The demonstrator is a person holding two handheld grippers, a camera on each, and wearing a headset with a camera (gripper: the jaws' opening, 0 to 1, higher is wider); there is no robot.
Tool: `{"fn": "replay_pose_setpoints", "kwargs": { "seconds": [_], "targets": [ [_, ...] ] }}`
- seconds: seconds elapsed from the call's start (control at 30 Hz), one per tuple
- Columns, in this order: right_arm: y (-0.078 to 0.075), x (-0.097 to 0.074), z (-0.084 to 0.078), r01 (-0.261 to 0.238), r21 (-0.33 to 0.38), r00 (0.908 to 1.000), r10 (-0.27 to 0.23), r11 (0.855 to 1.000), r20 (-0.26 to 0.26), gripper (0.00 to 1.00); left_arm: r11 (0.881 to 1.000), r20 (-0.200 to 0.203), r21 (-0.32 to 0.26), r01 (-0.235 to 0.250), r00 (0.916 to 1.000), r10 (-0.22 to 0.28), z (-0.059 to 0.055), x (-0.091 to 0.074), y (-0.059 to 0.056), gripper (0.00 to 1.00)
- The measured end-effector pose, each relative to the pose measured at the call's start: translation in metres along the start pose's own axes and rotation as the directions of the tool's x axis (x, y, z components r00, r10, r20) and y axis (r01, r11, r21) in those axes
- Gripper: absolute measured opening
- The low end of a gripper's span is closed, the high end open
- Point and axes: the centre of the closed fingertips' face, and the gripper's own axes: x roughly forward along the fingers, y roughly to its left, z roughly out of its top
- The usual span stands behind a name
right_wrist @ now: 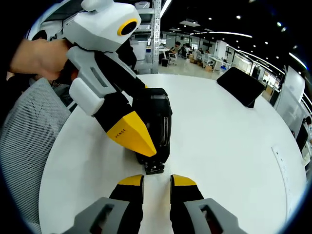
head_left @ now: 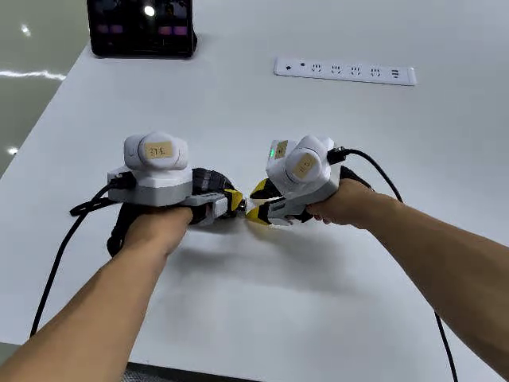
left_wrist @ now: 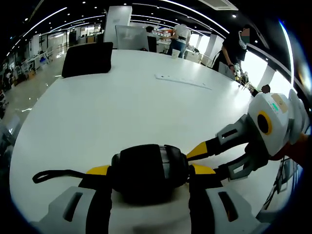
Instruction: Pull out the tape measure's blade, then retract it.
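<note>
A black tape measure point(head_left: 208, 180) is held just above the white table point(head_left: 262, 294), and my left gripper point(head_left: 228, 193) is shut on its body. In the left gripper view the case point(left_wrist: 146, 163) sits between my yellow-tipped jaws point(left_wrist: 150, 171), and its black wrist strap point(left_wrist: 53, 174) trails to the left. My right gripper point(head_left: 256, 202) faces it from the right, with its jaws a narrow gap apart. In the right gripper view my fingertips point(right_wrist: 156, 181) stop just short of the blade's end hook point(right_wrist: 155, 169) on the case point(right_wrist: 157, 122). No blade is drawn out.
A white power strip point(head_left: 344, 71) lies at the far right of the table. A black case point(head_left: 141, 28) stands at the far left edge. Cables point(head_left: 64, 239) hang off both grippers toward me. A grey mesh chair point(right_wrist: 24, 141) stands beside the table.
</note>
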Motion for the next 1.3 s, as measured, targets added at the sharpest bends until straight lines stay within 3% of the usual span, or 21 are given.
{"fn": "replay_pose_setpoints", "kwargs": {
  "seconds": [0.57, 0.87, 1.3],
  "targets": [
    [0.0, -0.026, -0.014, 0.047, 0.049, 0.9987, -0.048, 0.998, 0.018, 0.24, 0.998, -0.011, 0.057, 0.024, 0.9997, -0.023, -0.002, -0.007, -0.005, 0.63],
    [-0.003, -0.044, -0.027, 0.081, 0.097, 0.9957, -0.085, 0.992, 0.037, 0.3, 0.993, -0.011, 0.107, 0.043, 0.9991, -0.042, -0.005, -0.01, -0.007, 0.67],
    [-0.002, -0.069, -0.04, 0.129, 0.141, 0.9899, -0.136, 0.982, 0.042, 0.36, 0.989, -0.023, 0.133, 0.061, 0.998, -0.058, -0.013, -0.014, -0.006, 0.69]
  ]
}}
